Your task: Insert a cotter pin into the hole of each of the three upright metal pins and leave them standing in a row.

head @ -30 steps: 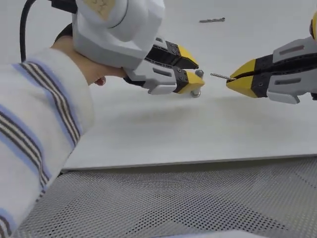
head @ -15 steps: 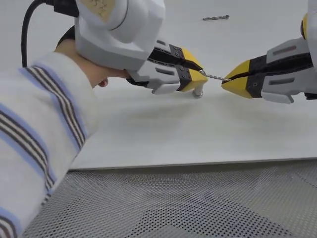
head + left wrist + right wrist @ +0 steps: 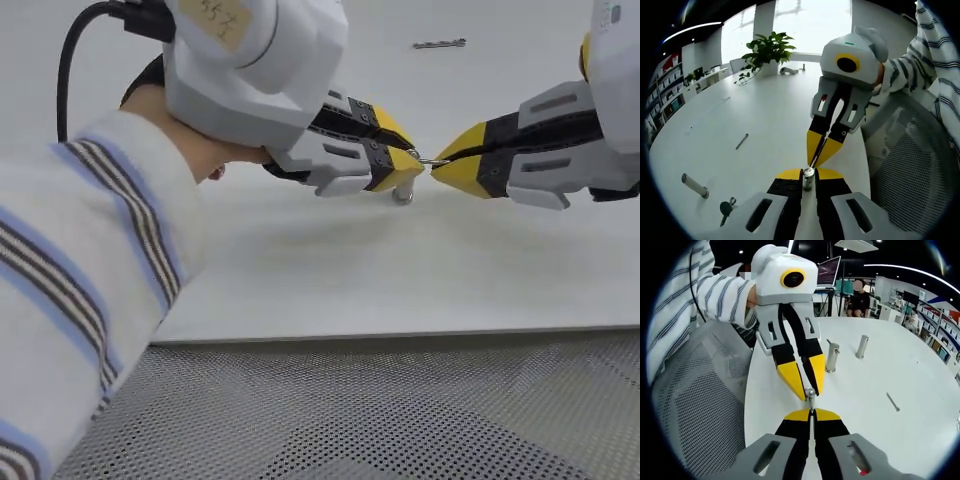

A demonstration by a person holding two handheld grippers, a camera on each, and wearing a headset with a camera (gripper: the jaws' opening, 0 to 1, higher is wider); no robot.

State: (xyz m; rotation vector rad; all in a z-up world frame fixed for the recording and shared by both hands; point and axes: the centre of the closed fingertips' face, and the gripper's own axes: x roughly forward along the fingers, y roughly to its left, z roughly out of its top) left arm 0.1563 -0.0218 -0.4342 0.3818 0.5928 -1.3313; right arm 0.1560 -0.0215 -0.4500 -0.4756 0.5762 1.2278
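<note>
Closing in at the workbench: my left gripper (image 3: pixel 410 156) is clamped on an upright metal pin (image 3: pixel 809 176), whose foot shows under the yellow jaws on the white table (image 3: pixel 330 270). My right gripper (image 3: pixel 438 165), jaws pinched together, holds a cotter pin (image 3: pixel 431 161) level with its free end at the pin's head. The jaws hide whether it has entered the hole. A tan sticker (image 3: pixel 213 14) on the left gripper's housing carries handwriting, cut off by the top edge and unreadable. In the right gripper view two other metal pins stand side by side beyond: the nearer pin (image 3: pixel 832 358) has a thin piece jutting from its top, the farther pin (image 3: pixel 862 346) is too small to judge. A spare cotter pin (image 3: pixel 893 402) lies apart on the table.
</note>
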